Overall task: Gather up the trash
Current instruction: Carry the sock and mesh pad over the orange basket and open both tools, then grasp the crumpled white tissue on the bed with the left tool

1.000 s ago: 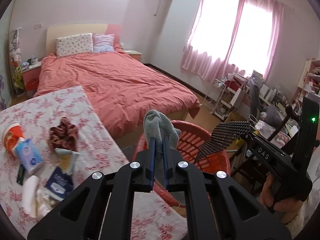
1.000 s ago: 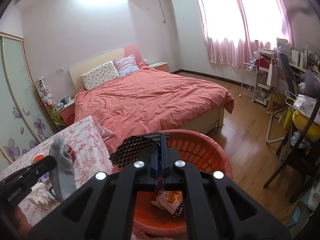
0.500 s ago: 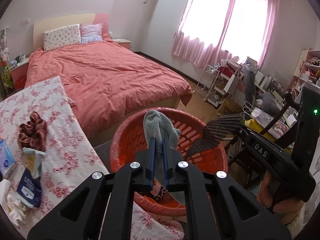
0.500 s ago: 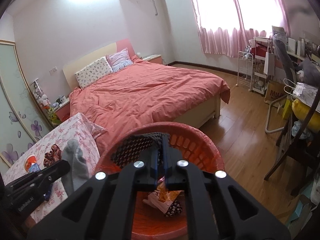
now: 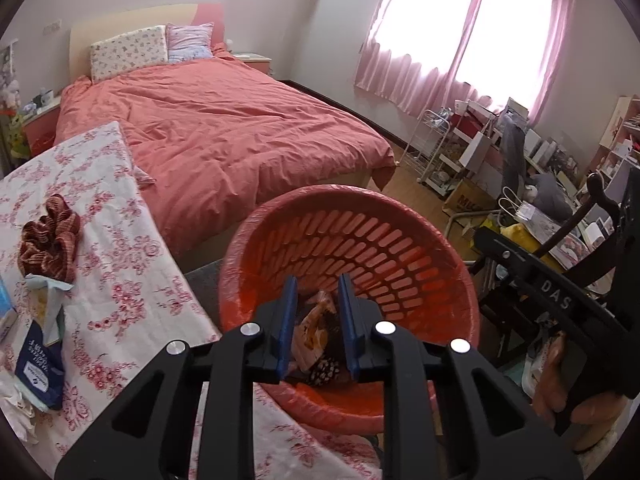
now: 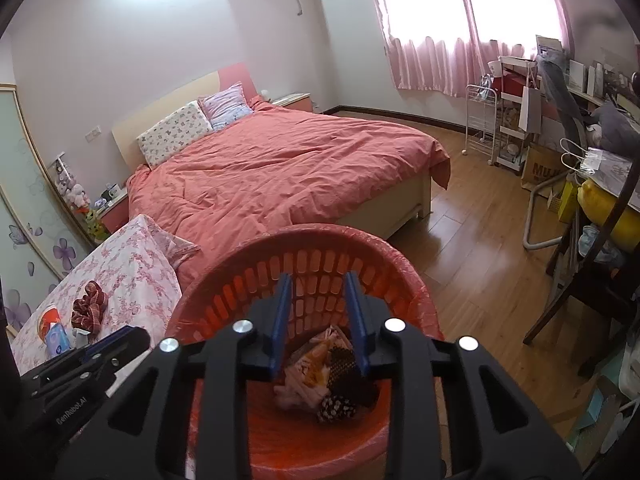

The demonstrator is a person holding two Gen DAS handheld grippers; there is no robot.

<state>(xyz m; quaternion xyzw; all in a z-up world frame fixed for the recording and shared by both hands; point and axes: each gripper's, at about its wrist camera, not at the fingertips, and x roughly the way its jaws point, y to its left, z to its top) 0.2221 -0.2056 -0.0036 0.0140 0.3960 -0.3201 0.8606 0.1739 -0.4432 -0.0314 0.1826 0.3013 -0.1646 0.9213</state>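
A red slotted plastic basket (image 5: 360, 240) stands beside the floral-cloth table (image 5: 120, 264); it also shows in the right wrist view (image 6: 320, 264). Wrappers and dark trash (image 6: 324, 376) lie in its bottom. My left gripper (image 5: 318, 300) is open and empty over the basket's near rim. My right gripper (image 6: 320, 300) is open and empty above the basket. On the table lie a dark red scrunchie (image 5: 50, 236), a blue packet (image 5: 38, 368) and white crumpled paper (image 5: 16, 412).
A bed with a coral duvet (image 5: 224, 132) stands behind the basket. A cluttered desk, chair and wire rack (image 5: 520, 184) fill the right side. Wooden floor (image 6: 480, 240) lies between bed and desk. A red cup (image 6: 48, 318) stands on the table.
Both grippers opened. The grey cloth left the left gripper and the black mesh piece left the right gripper; both are out of the jaws now. The left view swung over the basket.
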